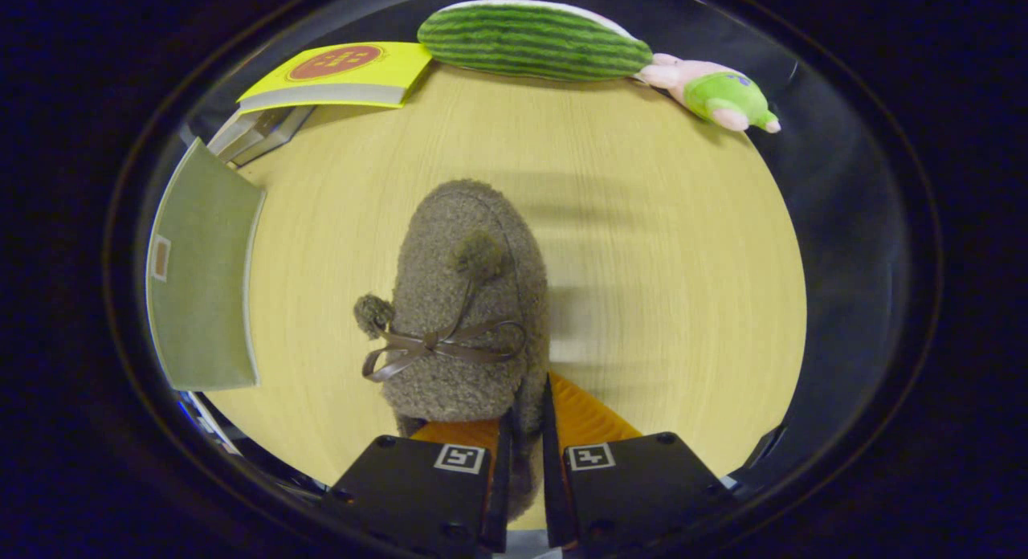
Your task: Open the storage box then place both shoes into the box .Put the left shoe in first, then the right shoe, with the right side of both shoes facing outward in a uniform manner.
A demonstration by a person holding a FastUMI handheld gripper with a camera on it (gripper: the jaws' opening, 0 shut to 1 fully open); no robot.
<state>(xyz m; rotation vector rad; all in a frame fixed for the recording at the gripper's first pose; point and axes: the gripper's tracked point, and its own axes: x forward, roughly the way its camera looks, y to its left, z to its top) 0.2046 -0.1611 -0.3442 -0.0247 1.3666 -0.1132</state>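
Gripper view: gripper (526, 430) fingers pinch the fuzzy grey-brown bow-tied shoe's (466, 302) heel wall; judging so, one shoe in transit; boxing remains.

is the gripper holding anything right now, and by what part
Yes: the gripper holds the fuzzy brown shoe, its jaws closed on the rim of the shoe's opening, at the end nearest the gripper.

Pale wood-grain table (642, 222) under soft shadowed light

Grey-brown shoe (470, 302) (brown bow) — green-striped plush (534, 41), yellow book (337, 73).
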